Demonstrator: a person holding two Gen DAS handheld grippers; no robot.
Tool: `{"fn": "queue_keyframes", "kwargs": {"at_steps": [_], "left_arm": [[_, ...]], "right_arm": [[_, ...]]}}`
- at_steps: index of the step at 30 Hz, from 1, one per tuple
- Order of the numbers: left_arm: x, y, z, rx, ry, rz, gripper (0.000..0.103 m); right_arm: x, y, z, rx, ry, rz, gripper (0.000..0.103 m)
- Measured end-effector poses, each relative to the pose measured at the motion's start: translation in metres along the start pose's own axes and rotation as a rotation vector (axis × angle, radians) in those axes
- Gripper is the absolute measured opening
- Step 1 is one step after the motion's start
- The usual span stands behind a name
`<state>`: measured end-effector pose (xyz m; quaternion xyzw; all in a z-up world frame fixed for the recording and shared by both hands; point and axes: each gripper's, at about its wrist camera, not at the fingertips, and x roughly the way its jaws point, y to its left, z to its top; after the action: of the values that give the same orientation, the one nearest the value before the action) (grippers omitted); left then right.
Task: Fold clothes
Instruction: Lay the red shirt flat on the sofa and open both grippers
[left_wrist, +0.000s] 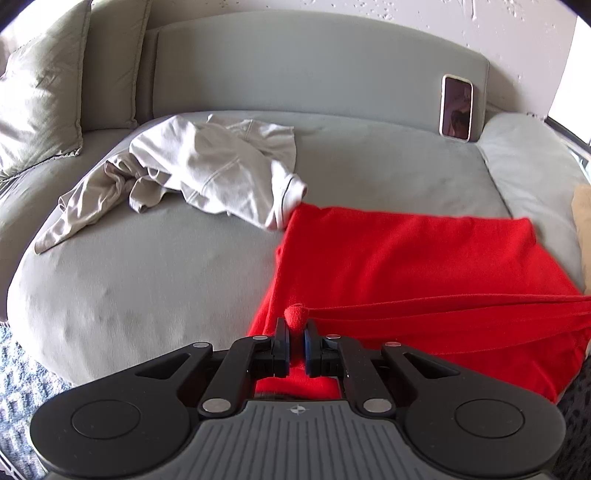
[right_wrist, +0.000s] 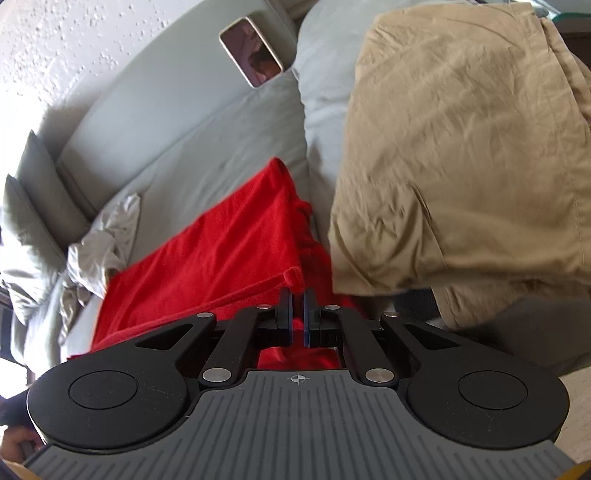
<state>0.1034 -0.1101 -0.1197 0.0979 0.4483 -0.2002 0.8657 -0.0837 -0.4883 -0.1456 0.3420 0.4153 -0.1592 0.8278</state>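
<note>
Pinching a bunched corner of the red garment (left_wrist: 406, 254) between nearly closed jaws, left gripper (left_wrist: 295, 338); likewise clamped on another red corner, right gripper (right_wrist: 297, 304), with a taut fold stretched between the two. Spread mostly flat over the near right part of a grey-green sofa seat (left_wrist: 147, 288), touching a crumpled pale grey garment (left_wrist: 207, 173). Leaning on the backrest, a phone (left_wrist: 456, 108); piled at the right, tan fabric (right_wrist: 461, 147); behind, a textured white wall (right_wrist: 74, 48).
</note>
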Motion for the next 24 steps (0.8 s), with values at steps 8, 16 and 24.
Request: {"fn": "queue_keyframes", "kwargs": {"at_steps": [8,16,24], "left_arm": [[-0.047,0.014,-0.017,-0.035,-0.035,0.071,0.034],[-0.013,-0.056,0.025,0.052,-0.063,-0.129,0.026],[0.039,-0.088,0.003,0.108,0.093,-0.208,0.023]], "right_arm": [[-0.044,0.012,-0.013,-0.066,-0.045,-0.035,0.039],[0.025,0.063,0.014,-0.088,0.077,0.083,0.035],[0.07,0.065,-0.007,-0.104,0.209,0.036,0.035]]}}
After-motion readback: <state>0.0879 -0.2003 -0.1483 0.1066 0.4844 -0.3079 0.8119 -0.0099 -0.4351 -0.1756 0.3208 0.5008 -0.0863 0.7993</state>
